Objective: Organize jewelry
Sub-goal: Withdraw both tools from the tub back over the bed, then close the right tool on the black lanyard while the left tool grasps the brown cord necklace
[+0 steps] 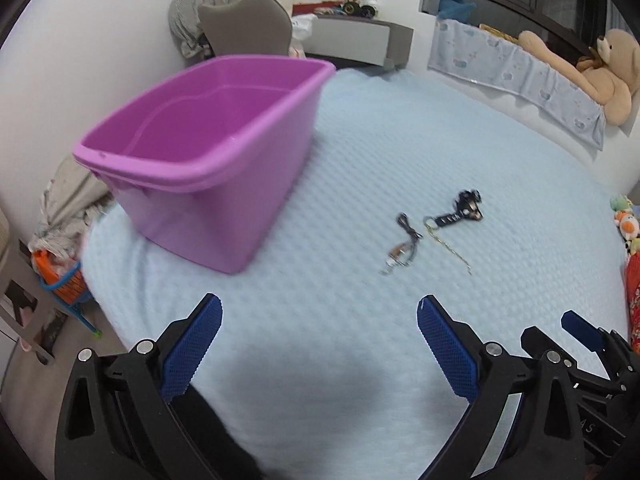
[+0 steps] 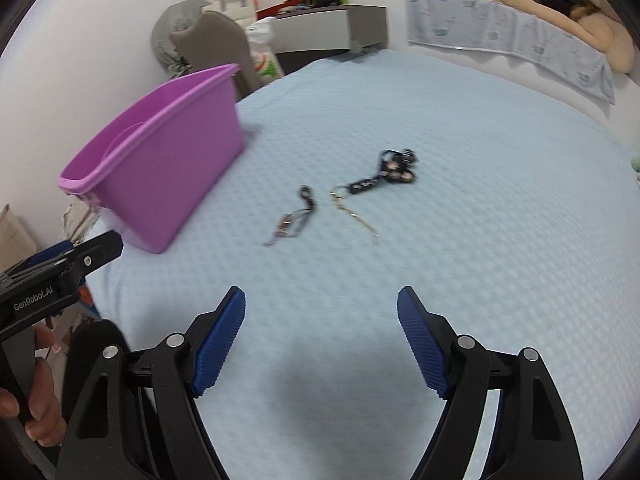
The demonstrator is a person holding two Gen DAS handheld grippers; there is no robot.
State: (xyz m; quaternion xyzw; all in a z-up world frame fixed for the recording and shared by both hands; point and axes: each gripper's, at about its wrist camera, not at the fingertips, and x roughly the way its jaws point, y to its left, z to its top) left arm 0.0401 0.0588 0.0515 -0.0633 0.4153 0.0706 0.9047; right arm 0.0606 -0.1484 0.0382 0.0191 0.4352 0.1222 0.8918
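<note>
Two grippers are hovering over the pale blue bedspread, both angling down at it, so here's how things are sitting. Left gripper is spreading its blue pads wide apart with nothing between them, only bare blanket. Right gripper is doing the same, jaws apart and empty, and it's poking into the left wrist view at the lower right edge. In the right wrist view a hand is wrapping around the left tool's handle at the lower left.

Jewelry-wise, three bits are lying loose mid-bed, ahead of both grippers and well clear of the pads: a thin dark cord necklace, a gold chain just beside it, and a chunky black piece touching the chain's far end. It's all a bit blurry, so finer detail isn't showing.

Purple plastic bin is sitting near the bed's left edge, left of the jewelry and apart from it, looking empty. Plenty of open blanket is stretching right and beyond the pieces.
</note>
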